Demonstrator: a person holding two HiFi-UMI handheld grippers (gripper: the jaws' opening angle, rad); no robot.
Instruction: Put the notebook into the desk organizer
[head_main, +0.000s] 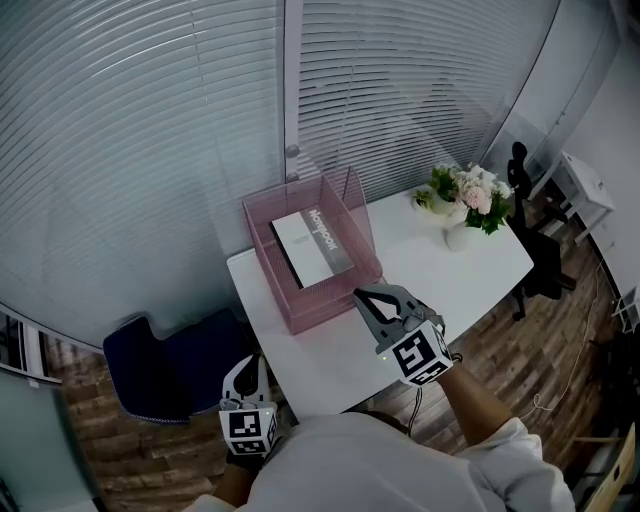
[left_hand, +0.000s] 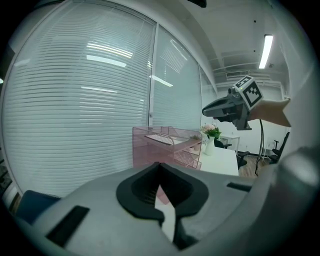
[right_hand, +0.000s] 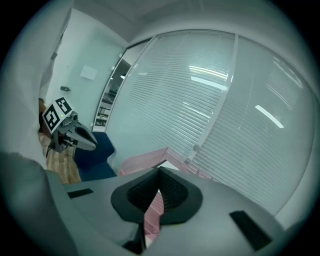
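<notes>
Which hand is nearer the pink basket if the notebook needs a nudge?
Right. The right gripper hovers beside the pink wire-mesh desk organizer holding the grey notebook; the left gripper hangs farther back.

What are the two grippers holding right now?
Nothing. The left gripper and the right gripper both have jaws shut and empty; the notebook lies inside the pink desk organizer.
</notes>
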